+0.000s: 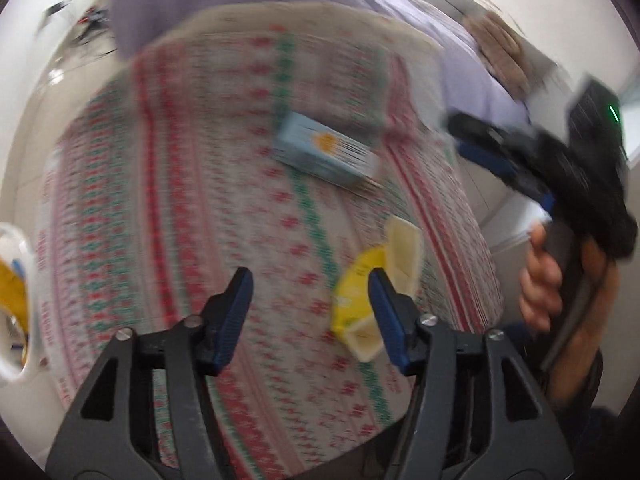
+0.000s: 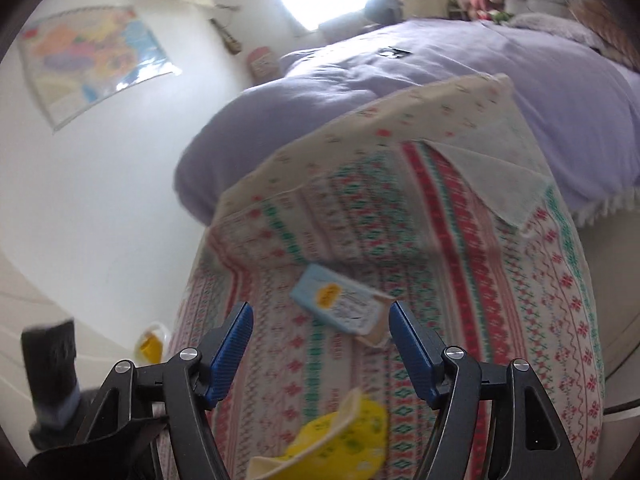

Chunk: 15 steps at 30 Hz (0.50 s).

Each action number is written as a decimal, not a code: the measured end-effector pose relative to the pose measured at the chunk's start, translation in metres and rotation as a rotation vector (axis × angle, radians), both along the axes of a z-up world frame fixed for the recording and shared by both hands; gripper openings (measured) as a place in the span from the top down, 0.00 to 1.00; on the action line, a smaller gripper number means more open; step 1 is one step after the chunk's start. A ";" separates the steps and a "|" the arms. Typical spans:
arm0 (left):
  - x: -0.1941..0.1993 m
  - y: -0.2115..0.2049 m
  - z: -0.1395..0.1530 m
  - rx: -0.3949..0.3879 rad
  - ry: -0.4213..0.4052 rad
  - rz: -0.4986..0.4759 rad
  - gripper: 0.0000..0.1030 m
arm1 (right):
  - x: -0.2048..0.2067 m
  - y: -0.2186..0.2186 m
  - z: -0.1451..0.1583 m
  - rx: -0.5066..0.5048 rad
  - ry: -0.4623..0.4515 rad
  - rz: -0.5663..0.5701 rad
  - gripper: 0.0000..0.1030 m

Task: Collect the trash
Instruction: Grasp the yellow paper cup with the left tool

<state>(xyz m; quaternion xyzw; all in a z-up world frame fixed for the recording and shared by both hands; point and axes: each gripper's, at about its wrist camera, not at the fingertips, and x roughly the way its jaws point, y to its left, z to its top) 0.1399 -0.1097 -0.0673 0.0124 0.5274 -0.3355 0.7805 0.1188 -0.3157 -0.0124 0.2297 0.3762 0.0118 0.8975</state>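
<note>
A light blue carton [image 1: 326, 152] with an orange spot lies on a patterned red and green blanket [image 1: 192, 208]. A flattened yellow carton [image 1: 360, 296] lies nearer, partly behind the right finger of my left gripper [image 1: 310, 280], which is open and empty above the blanket. In the right wrist view my right gripper [image 2: 320, 314] is open and empty, with the blue carton [image 2: 340, 304] just beyond its fingertips and the yellow carton [image 2: 336, 440] below, between its fingers. The right gripper also shows in the left wrist view [image 1: 520, 152], held by a hand.
A white plastic bag holding yellow trash [image 1: 12, 292] sits on the floor at the left, also in the right wrist view [image 2: 150, 342]. A lilac duvet [image 2: 400, 92] covers the bed behind the blanket. A map [image 2: 92, 56] hangs on the wall.
</note>
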 end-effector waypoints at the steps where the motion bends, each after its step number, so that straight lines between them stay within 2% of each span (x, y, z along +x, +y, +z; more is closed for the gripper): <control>1: -0.004 -0.012 -0.001 -0.002 0.002 -0.031 0.38 | 0.000 -0.006 -0.002 -0.012 0.009 -0.019 0.30; 5: -0.019 -0.050 -0.010 0.023 0.009 -0.142 0.38 | 0.004 -0.016 -0.011 -0.069 0.036 -0.030 0.30; 8: -0.027 -0.070 -0.017 0.063 -0.016 -0.162 0.38 | 0.000 -0.026 -0.010 -0.080 0.044 -0.032 0.30; 10: -0.025 -0.076 -0.023 0.071 -0.010 -0.150 0.42 | 0.002 -0.031 -0.020 -0.095 0.062 -0.025 0.30; 11: -0.024 -0.078 -0.026 0.067 0.003 -0.148 0.58 | 0.004 -0.032 -0.024 -0.116 0.088 -0.023 0.30; 12: -0.022 -0.081 -0.030 0.065 0.029 -0.151 0.81 | 0.009 -0.031 -0.033 -0.135 0.110 -0.023 0.30; 14: -0.020 -0.084 -0.035 0.056 0.058 -0.147 0.94 | 0.015 -0.031 -0.044 -0.182 0.170 -0.019 0.30; 15: -0.020 -0.084 -0.035 0.055 0.055 -0.142 0.95 | 0.018 -0.032 -0.050 -0.192 0.198 -0.019 0.30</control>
